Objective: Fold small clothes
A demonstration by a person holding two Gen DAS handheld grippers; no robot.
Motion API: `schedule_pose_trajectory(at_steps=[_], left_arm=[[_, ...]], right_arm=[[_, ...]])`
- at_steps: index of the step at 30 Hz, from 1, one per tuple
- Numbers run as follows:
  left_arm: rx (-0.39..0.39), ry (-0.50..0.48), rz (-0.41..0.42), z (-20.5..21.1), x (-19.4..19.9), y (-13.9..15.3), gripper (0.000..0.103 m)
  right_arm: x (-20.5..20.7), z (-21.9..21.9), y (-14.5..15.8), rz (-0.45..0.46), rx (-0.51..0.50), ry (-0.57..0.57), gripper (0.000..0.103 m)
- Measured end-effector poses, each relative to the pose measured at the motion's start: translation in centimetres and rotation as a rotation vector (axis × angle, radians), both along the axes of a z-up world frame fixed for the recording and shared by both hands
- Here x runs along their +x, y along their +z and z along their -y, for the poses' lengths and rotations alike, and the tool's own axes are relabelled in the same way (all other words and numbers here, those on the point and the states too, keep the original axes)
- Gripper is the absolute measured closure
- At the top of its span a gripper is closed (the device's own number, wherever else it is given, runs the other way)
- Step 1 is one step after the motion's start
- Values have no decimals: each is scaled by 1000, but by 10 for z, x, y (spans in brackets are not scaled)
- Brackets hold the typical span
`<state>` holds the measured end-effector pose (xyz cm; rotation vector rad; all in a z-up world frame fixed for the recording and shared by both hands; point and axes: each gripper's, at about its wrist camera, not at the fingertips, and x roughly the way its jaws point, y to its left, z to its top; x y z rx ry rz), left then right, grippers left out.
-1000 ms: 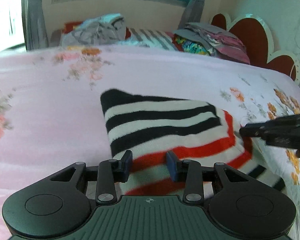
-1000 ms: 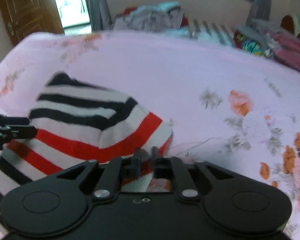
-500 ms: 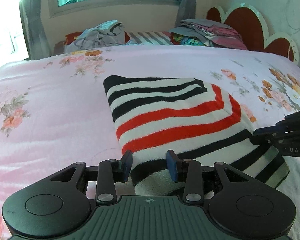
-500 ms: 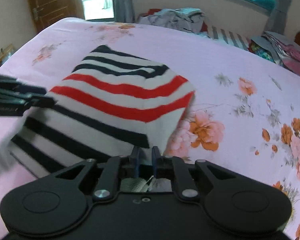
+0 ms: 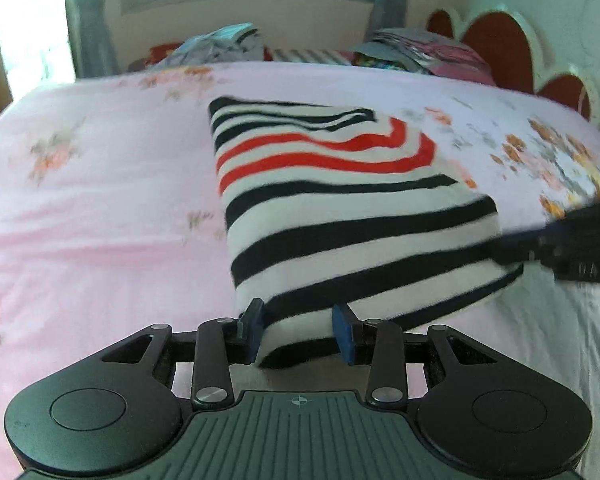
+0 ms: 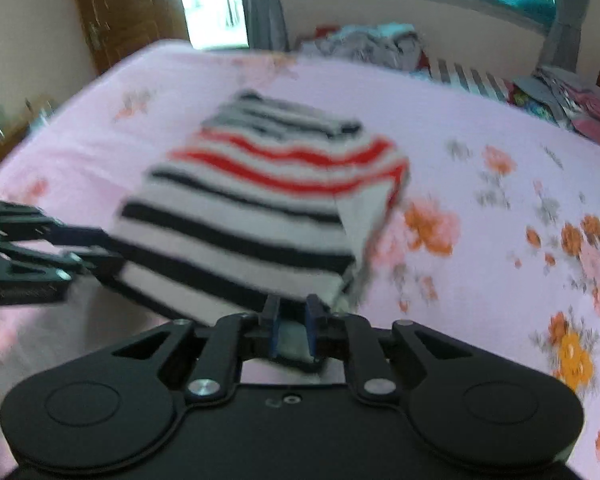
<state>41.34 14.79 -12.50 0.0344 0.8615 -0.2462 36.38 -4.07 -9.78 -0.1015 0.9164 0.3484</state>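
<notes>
Striped garment stretches lengthwise ahead; left claw and right claw each pinch a near corner.

The only lettering, on the right gripper, is too blurred to read.

Black, white, red striped sweater; pink floral bedsheet.

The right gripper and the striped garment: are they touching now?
Touching. The right wrist view shows the right gripper with its jaws closed on the near edge of the striped garment.
</notes>
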Motion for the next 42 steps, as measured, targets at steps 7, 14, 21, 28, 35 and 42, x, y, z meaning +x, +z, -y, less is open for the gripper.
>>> schedule_pose_trajectory(at_steps=[7, 14, 21, 28, 35, 42], left_arm=[[-11, 27, -8, -3, 4, -11, 66], [-12, 86, 40, 0, -32, 13, 65], [17, 154, 163, 8, -102, 43, 0], [0, 151, 179, 20, -163, 69, 0], [-27, 104, 240, 40, -226, 98, 0], [-50, 110, 284, 42, -269, 119, 0]], right_arm=[[5, 9, -19, -37, 60, -48, 93], [-41, 17, 14, 48, 93, -73, 80], [-110, 39, 41, 149, 86, -173, 0], [-166, 47, 62, 171, 43, -240, 0], [-219, 43, 87, 231, 50, -234, 0], [-260, 44, 107, 278, 57, -240, 0]])
